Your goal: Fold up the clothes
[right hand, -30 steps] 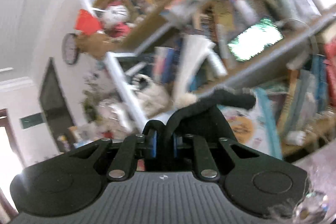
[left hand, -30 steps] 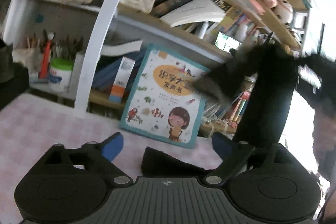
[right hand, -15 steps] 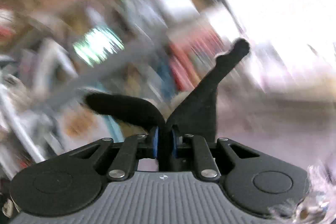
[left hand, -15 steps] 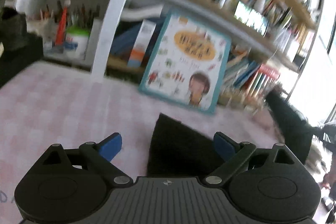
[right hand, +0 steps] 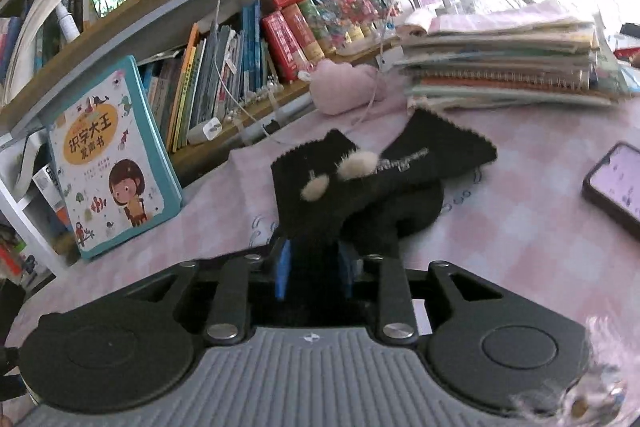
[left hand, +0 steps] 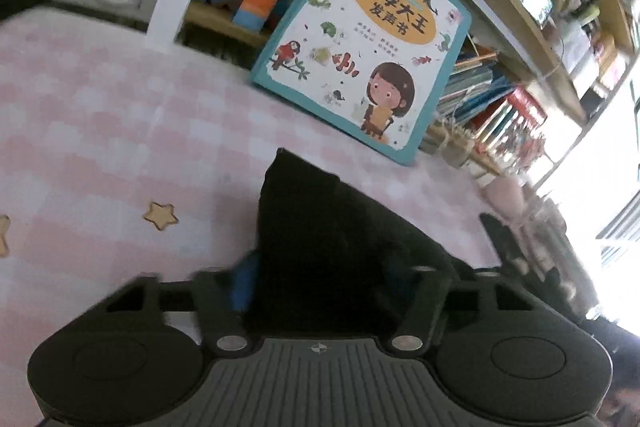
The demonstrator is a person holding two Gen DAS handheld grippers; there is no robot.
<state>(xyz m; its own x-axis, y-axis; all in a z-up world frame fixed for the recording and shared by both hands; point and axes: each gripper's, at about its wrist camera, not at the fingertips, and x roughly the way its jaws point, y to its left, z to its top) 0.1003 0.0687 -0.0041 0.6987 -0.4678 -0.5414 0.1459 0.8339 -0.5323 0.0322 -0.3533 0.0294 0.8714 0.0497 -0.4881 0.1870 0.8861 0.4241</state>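
A black knitted garment point(right hand: 372, 187) with two small beige pom-poms point(right hand: 356, 163) and pale lettering lies on the pink checked tablecloth point(right hand: 520, 247). My right gripper point(right hand: 314, 267) is shut on its near end. In the left wrist view the same black cloth point(left hand: 332, 239) lies on the tablecloth point(left hand: 100, 131) and fills the space between the blue pads. My left gripper point(left hand: 320, 279) is closing on it, with the jaws narrowed and pressed against the cloth.
A teal children's book point(left hand: 360, 39) leans on the bookshelf behind; it also shows in the right wrist view point(right hand: 108, 163). A stack of notebooks point(right hand: 504, 63), a pink plush point(right hand: 348, 87) and a phone point(right hand: 616, 183) lie to the right. Star stickers point(left hand: 160, 215) mark the cloth.
Both grippers came down from the air to the table. The right gripper laid the black garment on the tablecloth. The left gripper's jaws went from wide open to narrowed on the cloth.
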